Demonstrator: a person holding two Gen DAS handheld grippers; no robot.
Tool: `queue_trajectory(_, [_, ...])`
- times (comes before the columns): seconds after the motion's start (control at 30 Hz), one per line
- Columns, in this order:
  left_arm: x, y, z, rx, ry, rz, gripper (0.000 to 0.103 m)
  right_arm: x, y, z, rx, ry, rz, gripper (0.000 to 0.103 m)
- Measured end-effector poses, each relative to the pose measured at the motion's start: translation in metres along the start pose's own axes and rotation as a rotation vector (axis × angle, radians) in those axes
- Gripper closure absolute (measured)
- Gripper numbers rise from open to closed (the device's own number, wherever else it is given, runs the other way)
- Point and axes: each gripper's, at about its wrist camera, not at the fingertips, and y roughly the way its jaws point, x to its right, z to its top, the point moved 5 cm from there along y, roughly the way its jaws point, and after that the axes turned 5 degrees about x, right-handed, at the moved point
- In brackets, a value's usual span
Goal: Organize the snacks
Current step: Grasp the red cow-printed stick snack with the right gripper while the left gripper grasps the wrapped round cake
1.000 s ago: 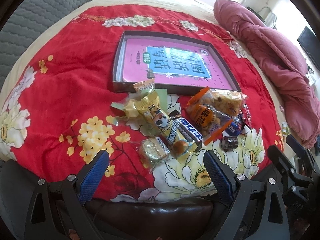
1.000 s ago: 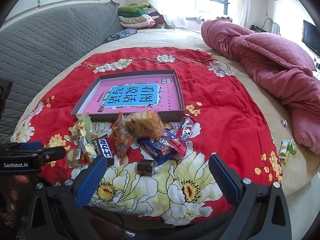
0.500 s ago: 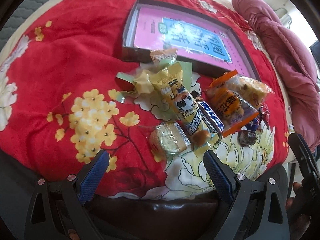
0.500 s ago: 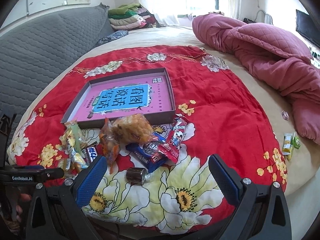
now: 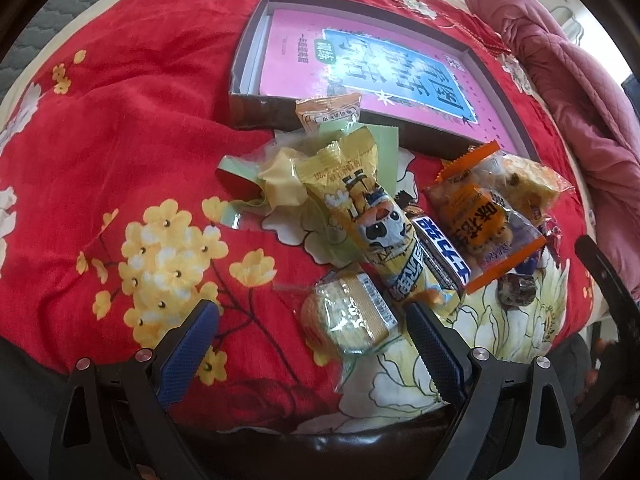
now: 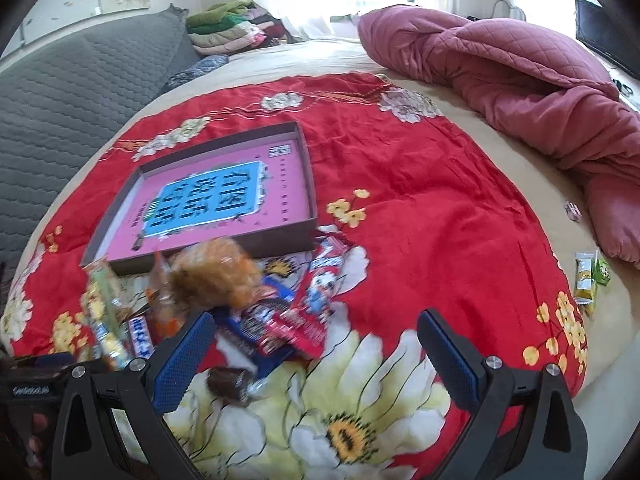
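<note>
both of my claws are spread wide with nothing between the fingers. my left gripper (image 5: 312, 328) hangs low over the near end of the snack pile, and the small clear-wrapped yellow cake (image 5: 348, 316) lies between its blue pads, closer to the right pad (image 5: 434, 350), though i cannot tell if that pad touches the wrapper. just beyond the cake lie the long yellow packet with a cartoon animal (image 5: 376, 224) and, pressed against its right side, the blue and white bar (image 5: 440, 252); right of those is the orange-edged bag of puffs (image 5: 488, 216). my right gripper (image 6: 312, 354) hovers over the red flowered cloth (image 6: 420, 208), with the dark round candy (image 6: 228, 382) just beside its left pad (image 6: 180, 360) and the red and blue wrappers (image 6: 288, 320) a little farther off. the shallow brown box (image 6: 308, 184) holding a pink book sits at the far side of the pile.
</note>
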Motion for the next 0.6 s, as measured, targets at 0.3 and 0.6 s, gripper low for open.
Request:
queue_trajectory(0.3, [-0.002, 0.001, 0.003, 0.019, 0.011, -0.022, 0.026, 0.016, 0.045, 0.006, -0.092, 0.061, -0.035, 0.011])
queue_trajectory(0.6, [0.003, 0.006, 0.006, 0.033, 0.041, -0.016, 0.035, 0.017, 0.071, 0.009, -0.128, 0.051, -0.012, 0.048])
